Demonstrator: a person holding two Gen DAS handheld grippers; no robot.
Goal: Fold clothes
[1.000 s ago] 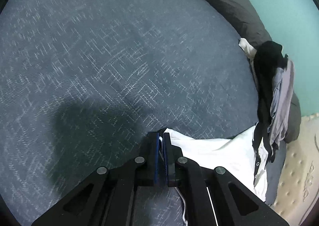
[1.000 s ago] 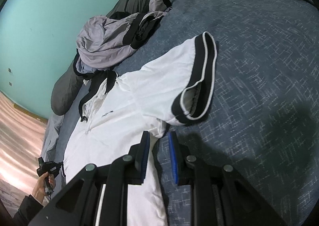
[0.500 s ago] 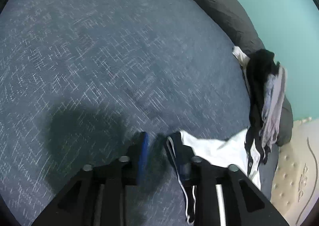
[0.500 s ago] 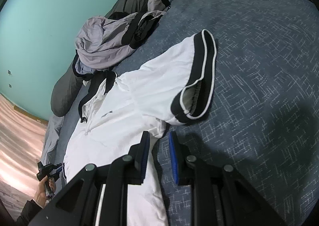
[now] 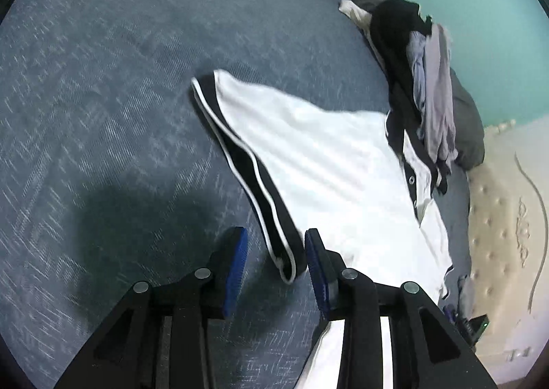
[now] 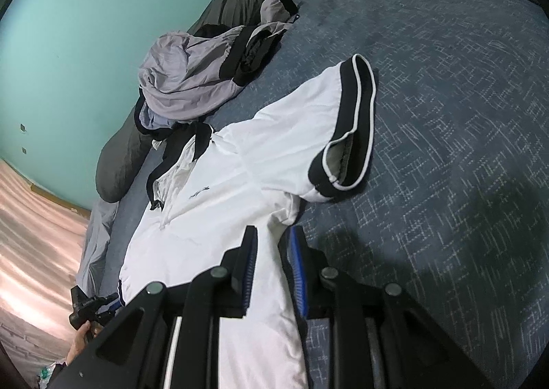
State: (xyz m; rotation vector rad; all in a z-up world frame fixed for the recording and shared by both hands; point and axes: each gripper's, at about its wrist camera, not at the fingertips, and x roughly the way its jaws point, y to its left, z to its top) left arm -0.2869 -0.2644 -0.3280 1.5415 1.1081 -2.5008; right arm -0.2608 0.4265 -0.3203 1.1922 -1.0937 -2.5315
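While the white shirt (image 6: 219,203) is spread flat on the bed (image 6: 446,87), sleeve (image 5: 240,155) drawn out toward 11 o'clock, presumably for folding, both tools (image 5: 274,265) (image 6: 272,265) are held open, nothing gripped.

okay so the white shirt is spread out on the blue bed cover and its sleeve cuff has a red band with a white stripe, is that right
Not quite. The white shirt does lie spread on the blue bed cover, but the sleeve cuff has a black band with a white stripe, not red. The right wrist view shows it.
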